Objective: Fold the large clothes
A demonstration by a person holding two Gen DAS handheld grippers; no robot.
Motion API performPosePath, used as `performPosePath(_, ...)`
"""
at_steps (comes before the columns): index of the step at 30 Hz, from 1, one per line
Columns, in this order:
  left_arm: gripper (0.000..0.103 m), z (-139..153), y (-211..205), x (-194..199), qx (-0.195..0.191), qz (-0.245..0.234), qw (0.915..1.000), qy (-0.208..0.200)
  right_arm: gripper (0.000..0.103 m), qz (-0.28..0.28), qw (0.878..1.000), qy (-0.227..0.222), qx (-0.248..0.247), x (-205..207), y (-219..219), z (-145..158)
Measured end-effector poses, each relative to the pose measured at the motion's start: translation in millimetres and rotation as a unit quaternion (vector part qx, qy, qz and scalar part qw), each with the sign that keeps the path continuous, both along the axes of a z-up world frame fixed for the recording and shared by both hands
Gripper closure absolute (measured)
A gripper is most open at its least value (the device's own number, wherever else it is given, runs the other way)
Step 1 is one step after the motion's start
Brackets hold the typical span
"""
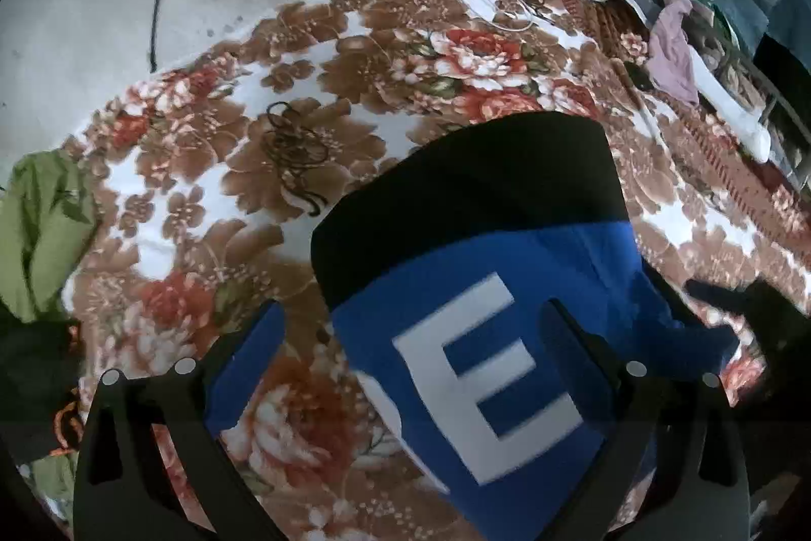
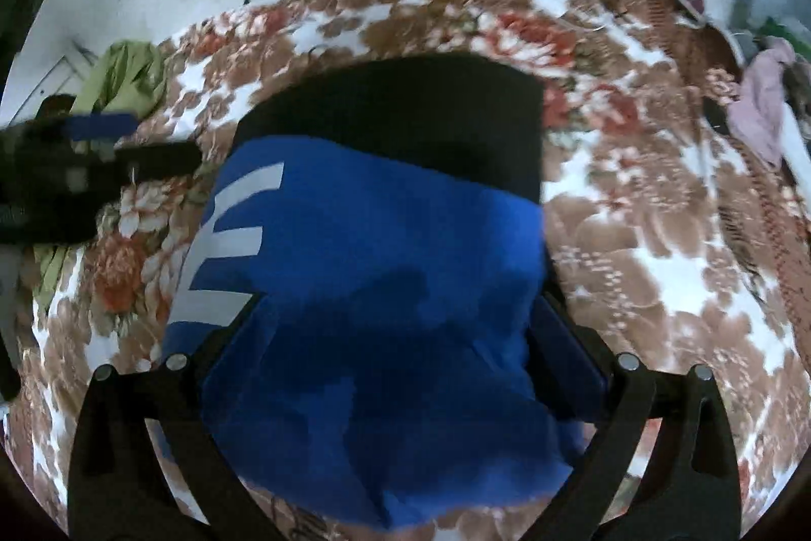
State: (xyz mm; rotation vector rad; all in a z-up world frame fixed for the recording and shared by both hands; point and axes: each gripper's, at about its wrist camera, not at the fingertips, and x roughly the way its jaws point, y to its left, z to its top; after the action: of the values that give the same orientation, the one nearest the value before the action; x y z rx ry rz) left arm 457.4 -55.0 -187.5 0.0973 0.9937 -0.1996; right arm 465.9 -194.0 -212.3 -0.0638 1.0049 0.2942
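Centrally, blue-and-black garment (image 1: 486,287) with white letter E, folded compact on floral blanket (image 1: 213,166). Left gripper (image 1: 410,363) spread wide at its 9 o'clock edge, right gripper (image 2: 390,358) equally wide astride its near end; neither grips cloth. Advice: square edges, press flat (green garment (image 1: 40,231) lies apart at 9 o'clock).

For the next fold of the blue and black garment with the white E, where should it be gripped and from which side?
Probably at the near blue edge of the garment, one corner per gripper, coming in low from the person's side. The black band lies flat at the far end on the floral blanket, so lifting the near edge would carry blue onto black. Both grippers' jaws already stand wide open, straddling that edge.
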Motion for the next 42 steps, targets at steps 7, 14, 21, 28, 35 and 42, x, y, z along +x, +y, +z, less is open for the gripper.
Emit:
performPosePath(7,0.005,-29.7,-15.0,40.5,-0.051,-0.024,0.9976,0.04,0.005,0.047,0.998,0.017,0.042,-1.6,-16.9,-35.5)
performPosePath(14,0.005,-69.9,-36.0,75.6,-0.049,-0.05,0.9947,0.075,0.005,0.043,0.993,0.034,0.104,-6.3,-49.0,-54.7)
performPosePath(21,0.004,-91.5,-31.2,81.3,-0.014,-0.061,0.9958,0.067,0.005,0.067,0.992,0.035,0.105,-23.4,-75.9,-77.5)
performPosePath(28,0.004,-90.2,-22.0,82.4,-0.006,-0.062,0.996,0.064,0.005,0.05,0.991,0.067,0.108,-31.9,-102.1,-93.5)
performPosePath(35,0.005,-41.2,-13.0,59.0,0.014,-0.056,0.9983,0.013,0.005,0.034,0.994,0.036,0.093,-45.0,-109.9,-52.3)
performPosePath(42,0.005,-32.9,-21.5,26.7,-0.049,-0.075,0.9954,0.034,0.005,0.049,0.99,-0.019,0.132,-19.4,-75.9,-12.7)
